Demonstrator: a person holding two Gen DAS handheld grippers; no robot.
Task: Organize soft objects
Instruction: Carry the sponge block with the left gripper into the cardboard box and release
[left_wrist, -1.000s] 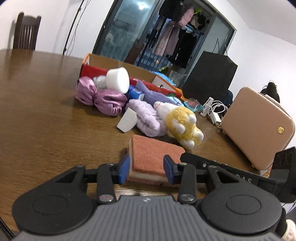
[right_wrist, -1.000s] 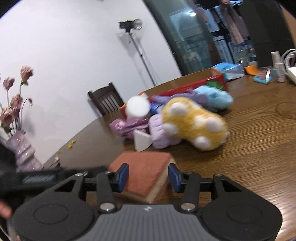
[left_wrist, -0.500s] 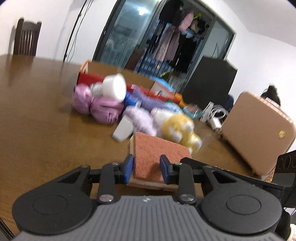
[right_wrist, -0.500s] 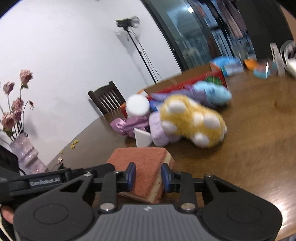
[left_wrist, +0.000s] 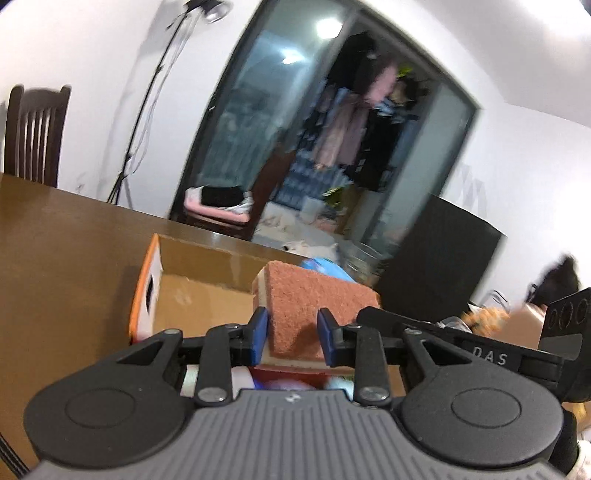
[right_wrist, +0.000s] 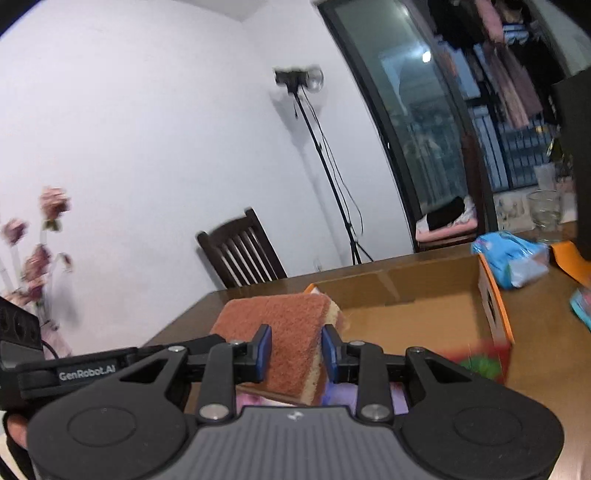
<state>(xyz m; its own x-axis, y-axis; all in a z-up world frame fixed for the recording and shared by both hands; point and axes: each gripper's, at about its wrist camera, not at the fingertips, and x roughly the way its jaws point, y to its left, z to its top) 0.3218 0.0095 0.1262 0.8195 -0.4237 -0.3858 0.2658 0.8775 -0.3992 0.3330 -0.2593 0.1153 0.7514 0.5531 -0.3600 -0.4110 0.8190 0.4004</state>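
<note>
Both grippers hold one sponge with a rust-brown scouring top and a yellow foam base. My left gripper (left_wrist: 292, 335) is shut on the sponge (left_wrist: 308, 314). My right gripper (right_wrist: 295, 351) is shut on the same sponge (right_wrist: 286, 332). The sponge is lifted off the table and hangs in front of and above an open cardboard box (left_wrist: 192, 295) with an orange rim, also in the right wrist view (right_wrist: 413, 317). Pink and purple soft things show blurred just below the fingers in both views.
The brown wooden table (left_wrist: 62, 236) carries the box. A blue plastic packet (right_wrist: 511, 260) and a glass (right_wrist: 545, 212) lie beyond the box. A dark chair (right_wrist: 243, 251), a light stand (right_wrist: 321, 162), dried flowers (right_wrist: 40, 243) and a black box (left_wrist: 439, 266) stand around.
Both grippers closed on the sponge, lifted it off the table and carried it up and forward to the cardboard box. The pile of soft toys dropped below the fingers, almost out of view.
</note>
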